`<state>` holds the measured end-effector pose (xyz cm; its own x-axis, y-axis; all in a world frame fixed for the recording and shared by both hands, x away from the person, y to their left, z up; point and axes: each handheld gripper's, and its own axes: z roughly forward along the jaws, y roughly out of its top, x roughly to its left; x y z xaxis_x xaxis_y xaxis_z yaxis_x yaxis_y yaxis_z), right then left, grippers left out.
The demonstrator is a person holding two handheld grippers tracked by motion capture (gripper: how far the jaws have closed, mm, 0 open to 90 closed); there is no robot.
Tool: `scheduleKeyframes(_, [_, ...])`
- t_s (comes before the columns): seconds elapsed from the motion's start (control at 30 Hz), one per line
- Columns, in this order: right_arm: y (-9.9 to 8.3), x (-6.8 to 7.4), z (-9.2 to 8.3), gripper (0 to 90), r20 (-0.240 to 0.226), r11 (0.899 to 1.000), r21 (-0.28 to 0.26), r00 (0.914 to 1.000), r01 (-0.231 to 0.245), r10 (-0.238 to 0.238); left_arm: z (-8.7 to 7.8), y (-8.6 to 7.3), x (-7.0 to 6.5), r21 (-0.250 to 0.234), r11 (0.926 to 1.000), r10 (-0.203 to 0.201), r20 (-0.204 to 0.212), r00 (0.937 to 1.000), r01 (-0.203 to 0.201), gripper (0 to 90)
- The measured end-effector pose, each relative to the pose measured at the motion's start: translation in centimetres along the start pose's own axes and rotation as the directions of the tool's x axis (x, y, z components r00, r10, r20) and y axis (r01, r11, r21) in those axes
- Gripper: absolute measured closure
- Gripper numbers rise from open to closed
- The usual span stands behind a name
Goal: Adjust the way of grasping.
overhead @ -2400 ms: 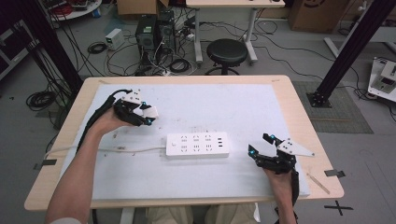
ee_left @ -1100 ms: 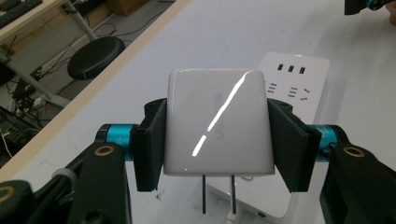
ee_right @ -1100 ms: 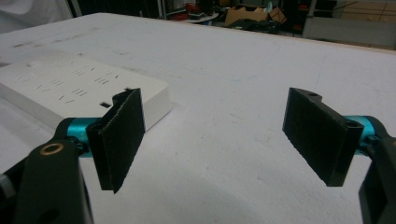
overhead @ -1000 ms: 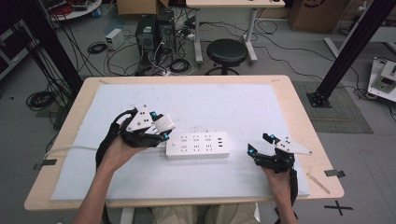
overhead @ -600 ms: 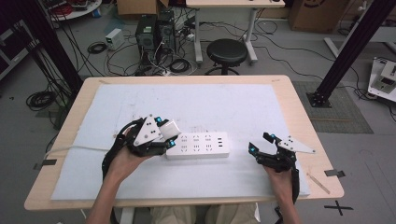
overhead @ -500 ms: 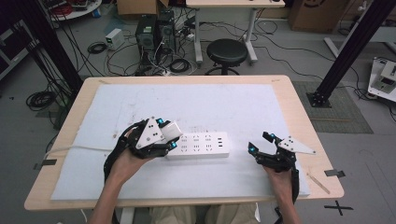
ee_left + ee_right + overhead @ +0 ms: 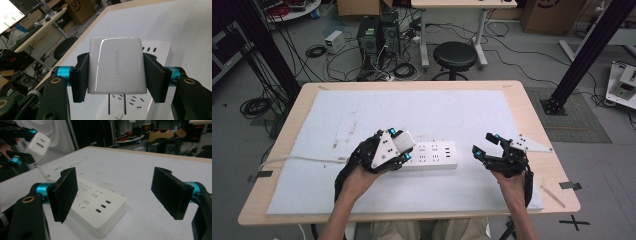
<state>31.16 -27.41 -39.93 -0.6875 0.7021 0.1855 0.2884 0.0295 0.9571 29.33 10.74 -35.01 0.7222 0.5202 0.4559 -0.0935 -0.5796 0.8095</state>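
Clamping a white charger point(image 7: 116, 66) between its jaws, the left gripper point(image 7: 394, 149) hangs over the power strip point(image 7: 434, 155) on the table point(image 7: 532, 112), prongs down. The right gripper point(image 7: 484, 145) waits wide open and empty nearby. Misaligned prongs could likely jam or shove the strip.

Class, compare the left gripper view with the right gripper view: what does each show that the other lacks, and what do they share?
Left gripper view alone: the charger's two prongs hanging above the sockets, its printed brand, and the left gripper clamping its sides.
Right gripper view alone: the right gripper with jaws wide apart and nothing between them, and the charger's port face.
Both: the white power strip on the white table cover, and the charger itself.
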Motion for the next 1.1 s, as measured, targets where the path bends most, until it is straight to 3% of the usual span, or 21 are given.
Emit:
scheduleKeyframes(0.03, [0.7,0.2,0.3,21.8,-0.035,1.0,0.017,0.9994,0.001,0.0,0.1,0.1,-0.2,0.001,1.0,0.01,-0.003,0.9999,-0.01,42.3])
scheduleKeyframes(0.2, [1.7,0.7,0.7,21.8,-0.061,0.999,0.032,0.9981,0.01,-0.008,0.7,0.4,-0.9,-0.002,0.9988,0.048,-0.004,0.9988,-0.048,42.3])
scheduleKeyframes(0.33, [1.9,0.7,1.0,21.8,-0.089,0.999,0.043,0.9959,-0.012,0.016,1.0,0.5,-1.5,-0.005,0.9959,0.091,-0.023,0.9956,-0.091,42.3])
scheduleKeyframes(0.4, [2.3,0.9,1.7,21.8,-0.159,0.997,0.073,0.9863,-0.032,0.044,1.2,0.7,-2.0,-0.008,0.9904,0.138,-0.048,0.9893,-0.138,42.3])
scheduleKeyframes(0.47, [2.5,1.1,2.1,21.8,-0.19,0.996,0.086,0.9802,-0.039,0.055,1.3,0.8,-2.5,-0.018,0.9843,0.174,-0.077,0.9818,-0.175,42.3])
scheduleKeyframes(0.57, [2.6,1.2,2.2,21.8,-0.203,0.995,0.091,0.9774,-0.04,0.058,1.3,0.8,-2.5,-0.018,0.9843,0.174,-0.077,0.9818,-0.175,42.4])
scheduleKeyframes(0.6, [2.6,1.2,2.2,21.8,-0.203,0.995,0.091,0.9774,-0.04,0.058,1.5,1.0,-3.1,-0.023,0.9732,0.225,-0.109,0.9683,-0.229,42.4])
scheduleKeyframes(0.63, [2.9,1.6,2.9,21.8,-0.25,0.992,0.113,0.965,-0.051,0.078,1.6,1.0,-3.3,-0.029,0.9698,0.237,-0.117,0.9644,-0.242,42.3])
scheduleKeyframes(0.67, [3.0,1.7,3.1,21.8,-0.264,0.992,0.113,0.9612,-0.052,0.081,1.6,1.1,-3.4,-0.03,0.9653,0.254,-0.124,0.9592,-0.26,42.3])
scheduleKeyframes(0.73, [3.2,1.8,3.4,21.8,-0.292,0.991,0.118,0.9521,-0.058,0.091,1.8,1.2,-3.7,-0.036,0.961,0.267,-0.132,0.9546,-0.274,42.3])
scheduleKeyframes(0.8, [3.3,1.9,3.5,21.8,-0.302,0.99,0.123,0.9483,-0.063,0.098,1.8,1.2,-3.7,-0.036,0.961,0.267,-0.132,0.9546,-0.274,42.3])
scheduleKeyframes(0.83, [3.3,1.9,3.5,21.8,-0.302,0.99,0.123,0.9483,-0.063,0.098,2.0,1.3,-4.0,-0.044,0.956,0.282,-0.138,0.9495,-0.29,42.3])
scheduleKeyframes(0.87, [3.3,1.9,3.5,21.8,-0.302,0.99,0.123,0.9483,-0.063,0.098,2.0,1.3,-4.0,-0.044,0.956,0.282,-0.138,0.9495,-0.29,42.3])
scheduleKeyframes(0.97, [3.7,2.4,4.2,21.8,-0.376,0.987,0.144,0.9189,-0.069,0.119,2.3,1.6,-4.6,-0.072,0.9438,0.31,-0.148,0.9392,-0.323,42.3])
scheduleKeyframes(1.1, [3.9,2.7,4.5,21.8,-0.394,0.987,0.15,0.9118,-0.062,0.117,2.5,1.8,-5.0,-0.077,0.9406,0.317,-0.153,0.9361,-0.331,42.3])
